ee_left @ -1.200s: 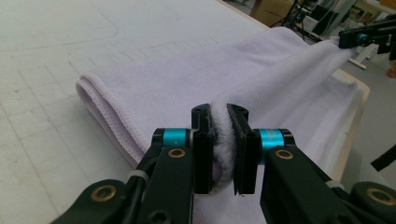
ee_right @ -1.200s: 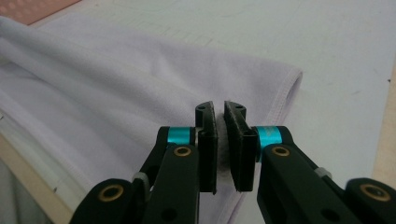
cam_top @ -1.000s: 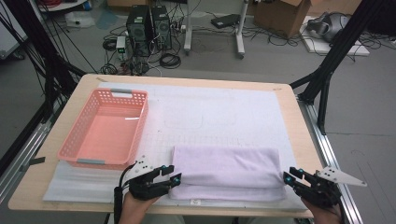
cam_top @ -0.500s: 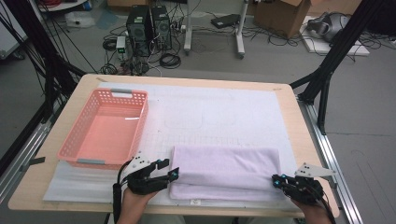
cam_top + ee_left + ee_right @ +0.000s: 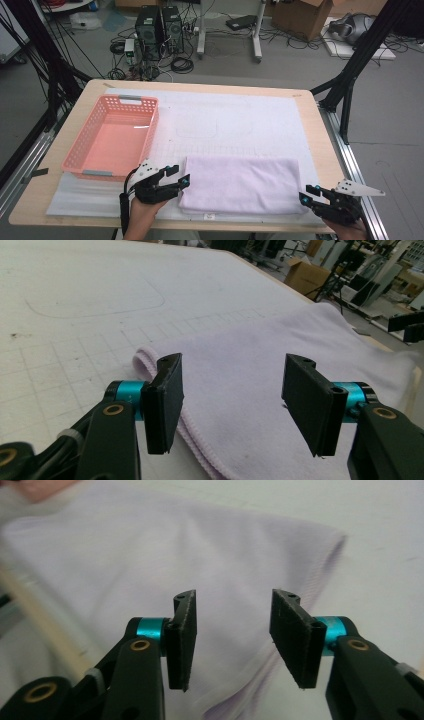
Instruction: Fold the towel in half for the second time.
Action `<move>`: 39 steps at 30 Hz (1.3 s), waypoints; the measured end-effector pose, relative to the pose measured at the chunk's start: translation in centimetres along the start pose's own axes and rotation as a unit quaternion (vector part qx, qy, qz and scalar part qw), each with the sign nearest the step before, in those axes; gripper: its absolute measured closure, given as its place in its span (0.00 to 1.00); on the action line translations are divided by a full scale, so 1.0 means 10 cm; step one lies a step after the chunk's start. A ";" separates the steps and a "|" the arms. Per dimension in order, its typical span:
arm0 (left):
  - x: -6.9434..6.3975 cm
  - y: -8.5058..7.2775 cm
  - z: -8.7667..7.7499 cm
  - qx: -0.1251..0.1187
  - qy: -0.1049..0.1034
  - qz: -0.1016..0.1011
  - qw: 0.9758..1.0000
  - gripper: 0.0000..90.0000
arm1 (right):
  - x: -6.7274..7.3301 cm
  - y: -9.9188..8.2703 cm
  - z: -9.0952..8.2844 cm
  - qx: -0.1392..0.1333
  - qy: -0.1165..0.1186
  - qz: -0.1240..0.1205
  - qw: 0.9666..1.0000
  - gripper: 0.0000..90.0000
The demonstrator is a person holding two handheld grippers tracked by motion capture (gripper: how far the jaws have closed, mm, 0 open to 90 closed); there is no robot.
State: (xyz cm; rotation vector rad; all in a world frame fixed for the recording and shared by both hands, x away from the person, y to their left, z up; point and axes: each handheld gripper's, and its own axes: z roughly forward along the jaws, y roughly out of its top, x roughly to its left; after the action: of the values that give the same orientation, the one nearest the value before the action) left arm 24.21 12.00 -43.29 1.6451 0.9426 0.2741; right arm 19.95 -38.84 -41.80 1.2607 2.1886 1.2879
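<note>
My left gripper and right gripper have just been opening, fingers apart and empty, the towel lying between them.

Pale lilac towel, salmon-pink basket

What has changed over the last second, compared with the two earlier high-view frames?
The right gripper pulled in toward the right end of the folded lilac towel, then eased back out; its jaws have just been opening and stand apart over the towel's edge, gripping nothing. The left gripper has barely shifted at the towel's left end; its jaws have been opening too, with nothing held. Towel, pink basket and white mat lie as before.
</note>
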 end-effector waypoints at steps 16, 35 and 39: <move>0.21 0.15 0.46 0.056 0.050 0.002 0.997 0.43 | -0.34 0.33 0.88 0.053 -0.098 -0.036 0.993 0.80; 0.38 0.20 0.84 0.132 0.052 -0.015 0.990 0.87 | -0.70 0.45 0.93 0.081 0.002 0.006 0.997 0.85; 0.34 0.29 0.75 0.058 0.078 -0.004 0.995 0.90 | -0.63 0.52 0.83 0.036 -0.023 -0.005 0.999 0.90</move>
State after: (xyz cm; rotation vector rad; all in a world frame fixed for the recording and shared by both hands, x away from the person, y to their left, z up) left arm 32.35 8.98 -44.05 1.7451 1.1008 0.3508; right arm 31.52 -38.29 -43.13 1.2926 2.2237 1.1734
